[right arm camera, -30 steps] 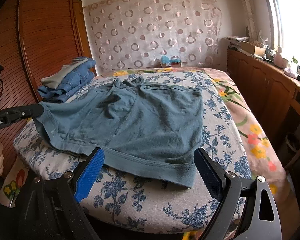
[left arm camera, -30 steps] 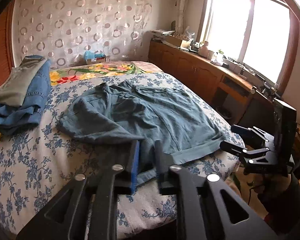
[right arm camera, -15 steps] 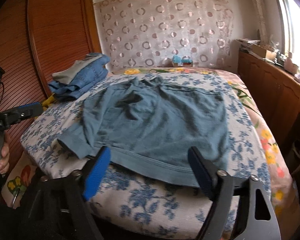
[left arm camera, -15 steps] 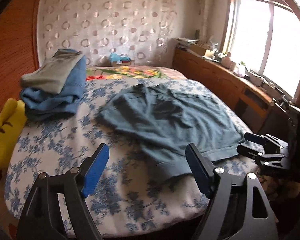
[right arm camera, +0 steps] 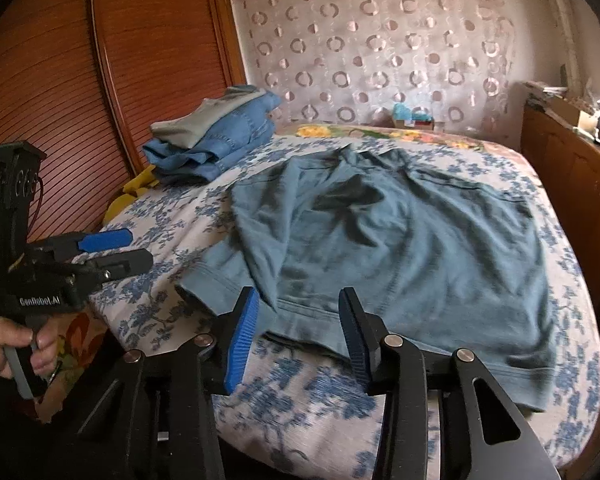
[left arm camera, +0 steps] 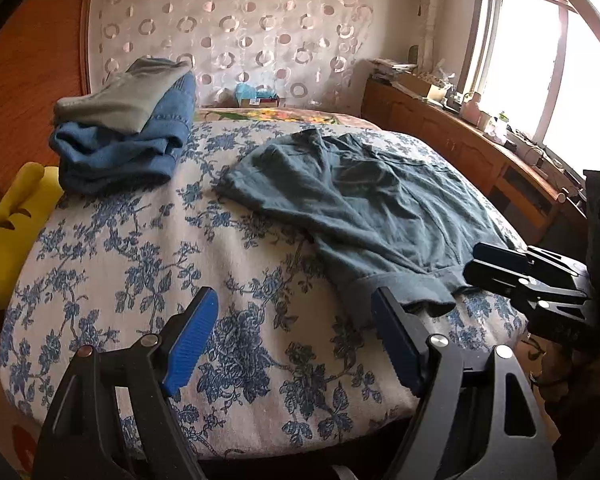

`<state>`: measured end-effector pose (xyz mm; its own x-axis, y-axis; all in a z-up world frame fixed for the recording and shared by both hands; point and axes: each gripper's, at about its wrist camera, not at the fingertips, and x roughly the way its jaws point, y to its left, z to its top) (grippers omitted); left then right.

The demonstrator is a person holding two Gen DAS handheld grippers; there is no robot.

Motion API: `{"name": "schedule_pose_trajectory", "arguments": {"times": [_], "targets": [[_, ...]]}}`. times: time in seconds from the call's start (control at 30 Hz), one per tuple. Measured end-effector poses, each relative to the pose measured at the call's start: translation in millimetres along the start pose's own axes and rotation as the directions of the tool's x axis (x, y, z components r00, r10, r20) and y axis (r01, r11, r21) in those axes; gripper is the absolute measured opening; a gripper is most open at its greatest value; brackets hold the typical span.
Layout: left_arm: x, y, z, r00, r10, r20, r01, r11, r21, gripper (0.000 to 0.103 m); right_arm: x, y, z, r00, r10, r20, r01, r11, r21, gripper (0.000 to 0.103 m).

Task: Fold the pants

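Pants [right arm camera: 412, 256], soft limp teal fabric spread flat center-frame on the bed [left arm camera: 148, 264], should drape and bunch, so I'd pinch the thick near hem; my left gripper [left arm camera: 296, 336] and right gripper [right arm camera: 298, 328] both gape, empty.

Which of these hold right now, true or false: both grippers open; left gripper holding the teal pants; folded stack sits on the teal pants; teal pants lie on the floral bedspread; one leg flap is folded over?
1. Both grippers are open. True: the left gripper and the right gripper both have their jaws apart with nothing between them.
2. The left gripper holds the teal pants. False: it hovers over bare bedspread, beside the hem.
3. The folded stack sits on the teal pants. False: it lies apart, toward the far left corner.
4. The teal pants lie on the floral bedspread. True.
5. One side is folded over. True: a flap overlaps the left part.
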<state>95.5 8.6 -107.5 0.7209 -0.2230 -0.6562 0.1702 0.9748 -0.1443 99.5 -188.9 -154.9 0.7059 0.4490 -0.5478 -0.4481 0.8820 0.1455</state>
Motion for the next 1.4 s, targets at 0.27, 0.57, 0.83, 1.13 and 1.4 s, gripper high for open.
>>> {"name": "schedule_pose_trajectory", "arguments": {"times": [0.27, 0.57, 0.83, 1.13, 1.4], "targets": [[4, 6, -8, 1.000, 0.005, -0.011, -0.005, 1.000, -0.020, 0.079, 22, 8, 0, 0.998, 0.041, -0.056, -0.041, 0.999, -0.007, 0.038], [7, 8, -11, 1.000, 0.010, -0.018, -0.010, 1.000, -0.028, 0.079, 37, 21, -2, 0.994, 0.034, -0.102, -0.038, 0.998, -0.042, 0.031], [8, 7, -11, 1.000, 0.009, -0.019, -0.010, 1.000, -0.023, 0.079, 25, 21, 5, 0.998, 0.038, -0.043, -0.040, 0.998, -0.047, 0.012], [5, -1, -6, 1.000, 0.001, -0.007, -0.001, 1.000, -0.004, 0.079, -13, 1, 18, 0.998, -0.005, 0.055, 0.007, 0.999, -0.038, 0.011], [5, -23, 12, 0.999, -0.018, 0.027, 0.017, 0.999, 0.045, 0.079, -50, -22, 18, 0.991, -0.073, 0.108, 0.076, 0.997, -0.024, 0.011]]}}
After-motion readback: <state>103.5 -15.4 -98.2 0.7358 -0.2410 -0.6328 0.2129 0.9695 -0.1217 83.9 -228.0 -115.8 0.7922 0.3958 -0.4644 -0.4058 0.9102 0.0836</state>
